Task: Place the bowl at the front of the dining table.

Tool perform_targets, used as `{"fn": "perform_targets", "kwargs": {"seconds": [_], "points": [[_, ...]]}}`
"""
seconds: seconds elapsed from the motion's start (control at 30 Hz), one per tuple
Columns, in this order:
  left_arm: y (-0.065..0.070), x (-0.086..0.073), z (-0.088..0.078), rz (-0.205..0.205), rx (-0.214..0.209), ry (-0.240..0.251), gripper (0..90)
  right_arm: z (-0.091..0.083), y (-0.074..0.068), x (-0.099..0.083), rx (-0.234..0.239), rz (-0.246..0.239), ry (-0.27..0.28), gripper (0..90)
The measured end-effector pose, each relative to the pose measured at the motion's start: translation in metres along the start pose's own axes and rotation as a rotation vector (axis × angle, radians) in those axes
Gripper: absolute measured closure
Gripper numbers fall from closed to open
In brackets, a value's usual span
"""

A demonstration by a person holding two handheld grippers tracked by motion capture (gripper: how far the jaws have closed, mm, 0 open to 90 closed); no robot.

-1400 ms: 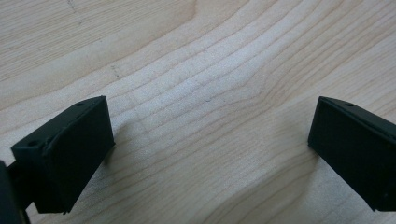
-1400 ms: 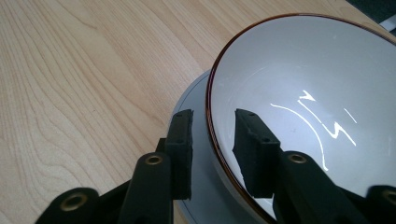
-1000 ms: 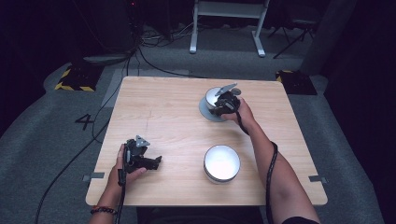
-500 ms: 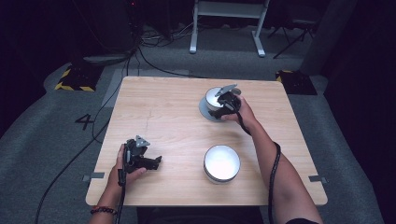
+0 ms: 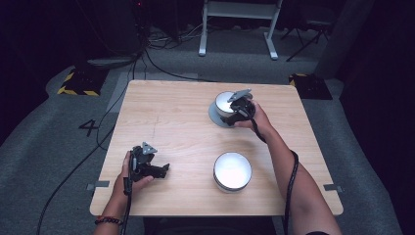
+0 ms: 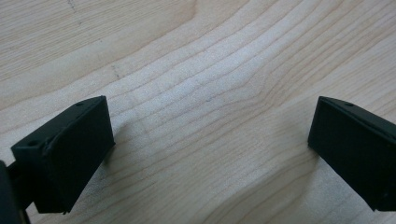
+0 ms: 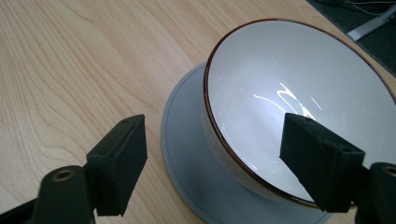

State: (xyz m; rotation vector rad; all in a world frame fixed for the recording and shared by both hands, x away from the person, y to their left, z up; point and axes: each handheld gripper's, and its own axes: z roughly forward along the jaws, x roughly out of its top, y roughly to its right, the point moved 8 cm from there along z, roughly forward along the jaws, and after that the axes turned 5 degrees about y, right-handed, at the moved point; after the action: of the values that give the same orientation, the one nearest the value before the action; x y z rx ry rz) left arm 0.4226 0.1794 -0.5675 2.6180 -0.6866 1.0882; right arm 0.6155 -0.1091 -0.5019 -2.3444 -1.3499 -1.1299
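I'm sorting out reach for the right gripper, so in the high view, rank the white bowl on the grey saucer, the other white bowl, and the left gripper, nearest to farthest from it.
1. White bowl with the thin dark rim, on the round grey saucer, right at the right gripper, whose jaws have just been opening, one over the bowl.
2. Second white bowl, toward the table's near edge.
3. Left gripper, at the near left.
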Motion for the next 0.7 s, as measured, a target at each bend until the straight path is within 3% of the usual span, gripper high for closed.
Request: {"fn": "perform_targets", "kwargs": {"seconds": [0.4,0.5,0.57,0.7], "points": [[-0.001,0.0,0.0,0.004,0.005,0.002,0.3,-0.009,-0.005,-0.004,0.004,-0.027,-0.01,23.8],[0.0,0.0,0.0,0.001,0.001,0.0,0.3,-0.009,-0.008,-0.004,0.005,0.0,0.002,24.0],[0.0,0.0,0.0,0.001,0.002,0.0,0.3,-0.011,-0.007,-0.004,0.005,-0.038,-0.007,24.0],[0.0,0.0,0.0,0.001,0.001,-0.001,0.3,-0.015,-0.01,-0.004,0.0,-0.038,0.001,24.1]]}}
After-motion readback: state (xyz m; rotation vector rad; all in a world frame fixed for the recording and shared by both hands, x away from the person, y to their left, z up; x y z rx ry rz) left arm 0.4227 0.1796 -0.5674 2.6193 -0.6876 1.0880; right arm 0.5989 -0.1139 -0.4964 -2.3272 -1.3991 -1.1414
